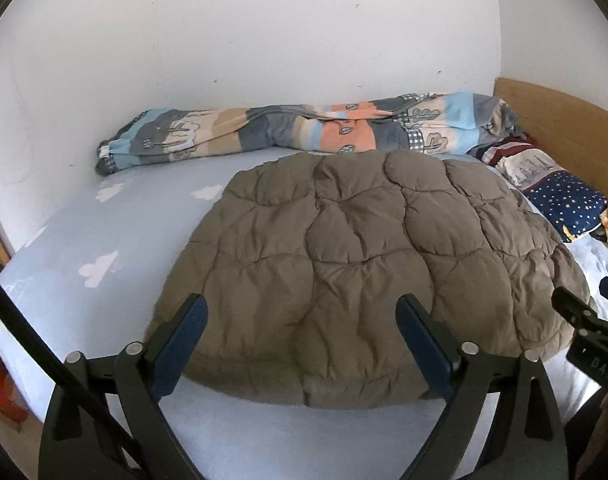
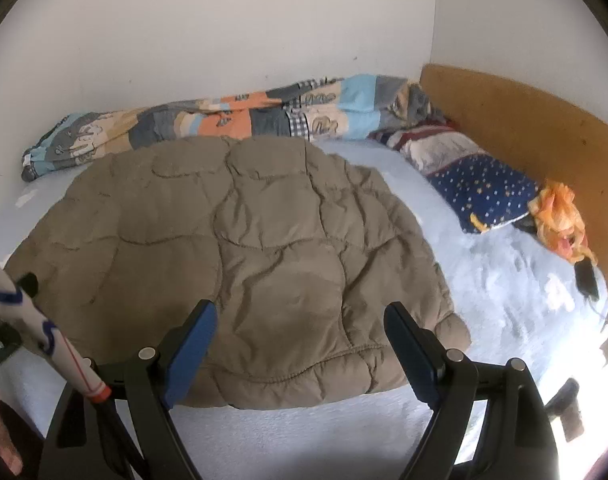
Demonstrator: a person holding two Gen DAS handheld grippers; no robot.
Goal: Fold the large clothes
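Both grippers spread wide, empty — left gripper (image 1: 302,320) and right gripper (image 2: 300,328) hover just short of the quilted jacket (image 1: 356,260)'s near hem, straight ahead on the bed (image 1: 84,248).

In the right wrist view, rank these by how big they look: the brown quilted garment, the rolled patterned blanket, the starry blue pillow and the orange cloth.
1. Brown quilted garment, though it lies nearest the camera.
2. Patterned blanket, long along the wall.
3. Starry blue pillow.
4. Orange cloth, clearly the smallest.
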